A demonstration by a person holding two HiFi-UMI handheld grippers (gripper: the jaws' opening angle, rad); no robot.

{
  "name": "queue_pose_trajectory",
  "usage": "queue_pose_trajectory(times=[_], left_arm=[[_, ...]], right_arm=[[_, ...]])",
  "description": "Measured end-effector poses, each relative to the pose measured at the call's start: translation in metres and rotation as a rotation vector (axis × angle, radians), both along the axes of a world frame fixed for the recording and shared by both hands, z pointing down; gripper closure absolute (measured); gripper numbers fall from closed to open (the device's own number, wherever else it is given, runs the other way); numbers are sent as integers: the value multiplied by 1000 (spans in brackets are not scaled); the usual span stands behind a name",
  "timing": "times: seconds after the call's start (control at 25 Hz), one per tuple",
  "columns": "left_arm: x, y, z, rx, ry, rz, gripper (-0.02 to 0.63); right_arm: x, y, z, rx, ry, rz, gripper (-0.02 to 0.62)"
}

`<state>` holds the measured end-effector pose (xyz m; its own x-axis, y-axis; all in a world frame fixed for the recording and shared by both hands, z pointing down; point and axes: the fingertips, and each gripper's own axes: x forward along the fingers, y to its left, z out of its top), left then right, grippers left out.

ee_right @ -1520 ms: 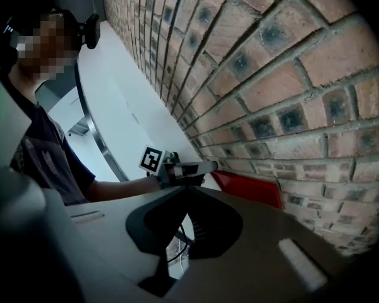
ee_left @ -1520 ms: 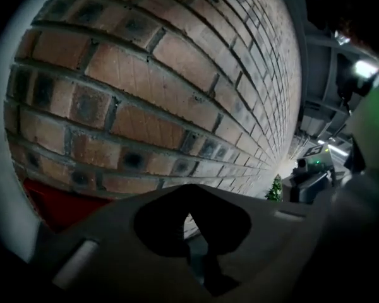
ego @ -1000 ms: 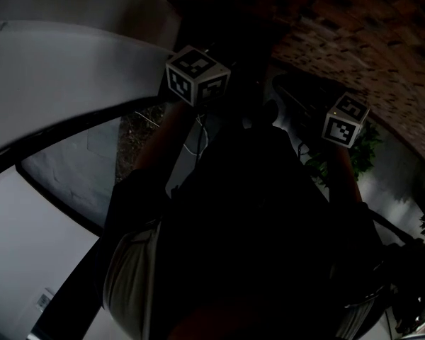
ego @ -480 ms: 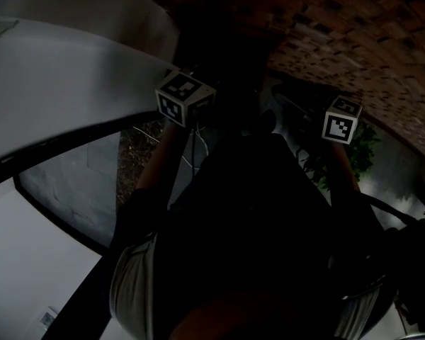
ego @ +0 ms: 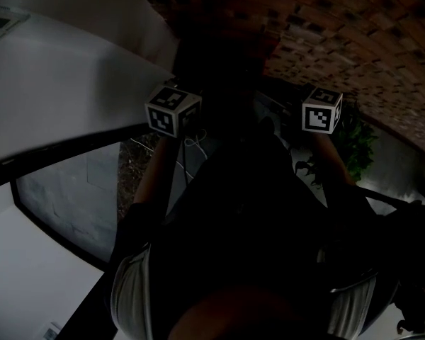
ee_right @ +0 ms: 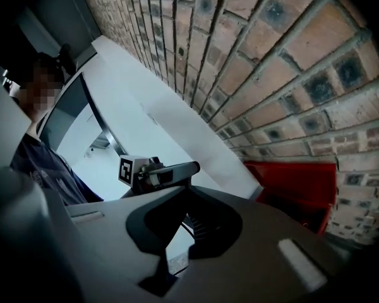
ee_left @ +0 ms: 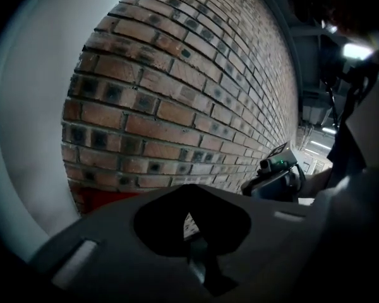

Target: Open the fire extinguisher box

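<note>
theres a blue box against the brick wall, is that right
Not quite: the box against the brick wall is red, not blue. The right gripper view shows it most clearly, and the left gripper view shows a red strip of it low on the wall.

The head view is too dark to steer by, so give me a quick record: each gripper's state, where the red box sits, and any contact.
left gripper: jaws together, nothing between them
right gripper: jaws together, nothing between them
red box: low against the brick wall, at the right of the right gripper view
contact: neither gripper touches the box
box door: cannot tell whether it is open or shut
</note>
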<state>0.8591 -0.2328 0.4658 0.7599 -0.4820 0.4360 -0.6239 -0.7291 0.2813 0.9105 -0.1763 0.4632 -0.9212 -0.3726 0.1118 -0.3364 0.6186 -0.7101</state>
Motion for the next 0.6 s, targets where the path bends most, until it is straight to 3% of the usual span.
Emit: queue_pose_trajectory(times=[0.24,0.6], left_arm=[[-11,6,-1,-22,1,-32,604],[24,4,-12,37,-18,-93,604]], right_arm=[[-11,5,0,-28,-56,-8,595],[21,-3,-10,28,-42,-66,595]])
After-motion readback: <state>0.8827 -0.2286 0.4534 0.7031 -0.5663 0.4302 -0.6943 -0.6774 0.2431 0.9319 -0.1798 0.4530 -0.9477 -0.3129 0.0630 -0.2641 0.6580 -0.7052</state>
